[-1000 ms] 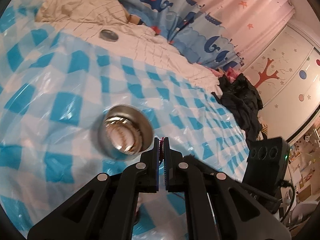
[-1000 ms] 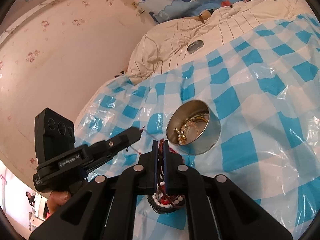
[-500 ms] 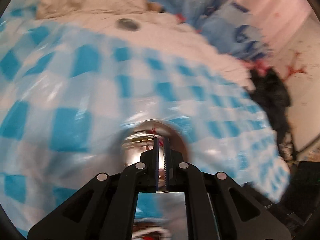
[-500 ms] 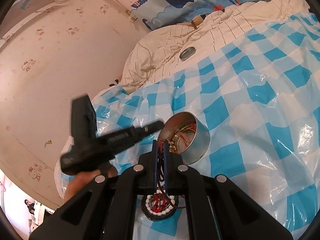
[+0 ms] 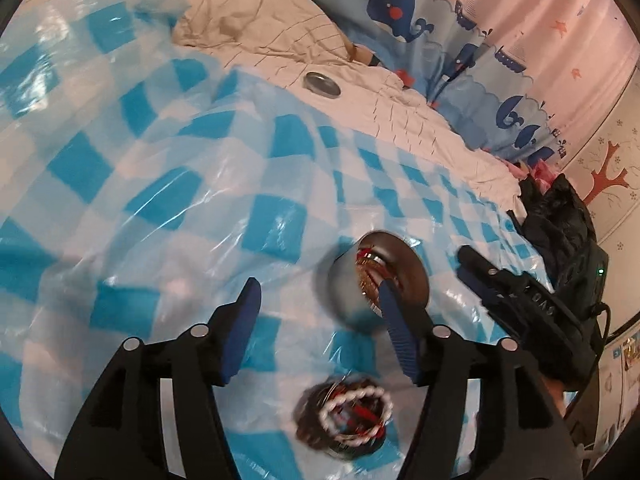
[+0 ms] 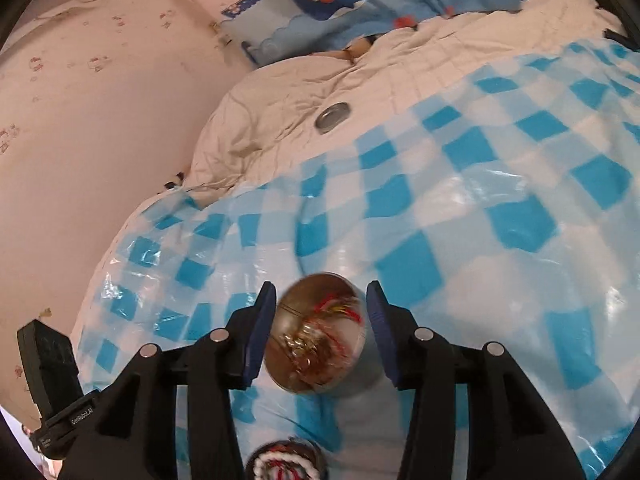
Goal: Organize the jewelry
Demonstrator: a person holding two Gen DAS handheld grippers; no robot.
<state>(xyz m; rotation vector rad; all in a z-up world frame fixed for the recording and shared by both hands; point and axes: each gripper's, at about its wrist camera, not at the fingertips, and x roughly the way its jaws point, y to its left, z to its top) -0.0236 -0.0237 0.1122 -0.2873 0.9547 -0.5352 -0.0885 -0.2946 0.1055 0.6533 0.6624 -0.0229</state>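
A round metal tin [image 5: 380, 280] holding gold and red jewelry stands on the blue checked plastic sheet [image 5: 160, 184]. My left gripper [image 5: 318, 300] is open and empty, its right finger in front of the tin. In the right wrist view the tin [image 6: 316, 340] sits between the fingers of my open right gripper [image 6: 322, 300]. A dark pile of beads with a white bracelet and red strands [image 5: 348, 416] lies nearer, also low in the right wrist view [image 6: 286, 462].
A flat metal lid [image 5: 321, 83] lies on the cream quilt [image 5: 260, 32] behind the sheet; it also shows in the right wrist view [image 6: 332, 117]. Whale-print curtain [image 5: 420, 20] at the back. Dark clothes [image 5: 560, 220] lie at the right.
Both grippers have opened. The red string the left held now lies in the tin. The left gripper has drawn back left; the right has moved forward around the tin.
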